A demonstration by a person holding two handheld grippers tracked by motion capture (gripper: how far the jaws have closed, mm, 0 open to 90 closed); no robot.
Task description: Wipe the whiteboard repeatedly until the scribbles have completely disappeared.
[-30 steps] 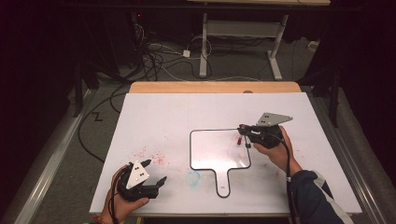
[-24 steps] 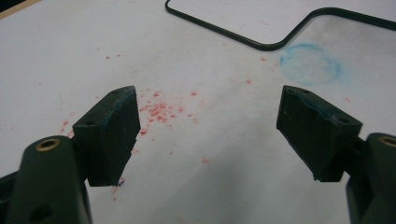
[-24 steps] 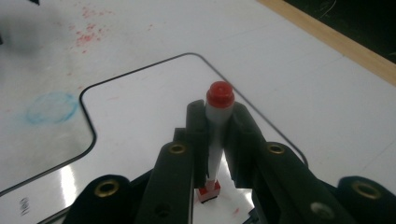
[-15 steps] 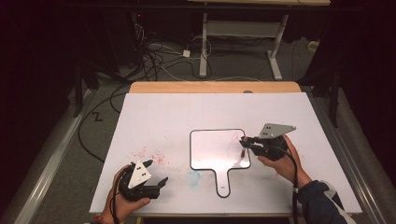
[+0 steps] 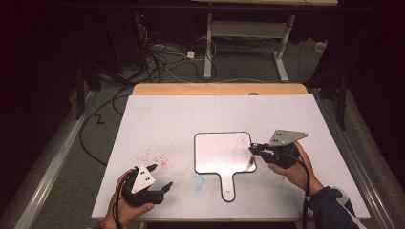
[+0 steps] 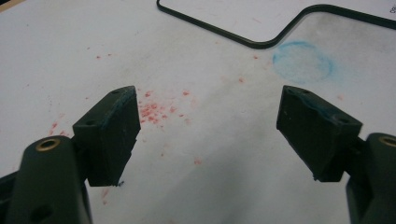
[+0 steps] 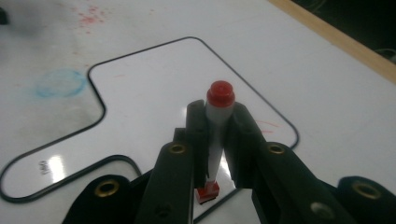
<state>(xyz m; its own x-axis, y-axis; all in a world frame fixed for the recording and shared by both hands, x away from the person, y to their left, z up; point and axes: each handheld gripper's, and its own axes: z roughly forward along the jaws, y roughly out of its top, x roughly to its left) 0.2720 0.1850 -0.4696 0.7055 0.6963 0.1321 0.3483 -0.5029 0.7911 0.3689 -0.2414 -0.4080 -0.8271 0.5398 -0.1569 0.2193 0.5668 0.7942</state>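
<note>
The right hand-held gripper (image 5: pixel 255 149) is clenched on a red-capped marker (image 7: pixel 217 122) over the right edge of the small paddle-shaped whiteboard (image 5: pixel 217 151). The left hand-held gripper (image 5: pixel 160 177) rests released on the desk (image 5: pixel 191 114), left of the whiteboard. Drawing seems under way; next, lower the tip onto it.
</note>
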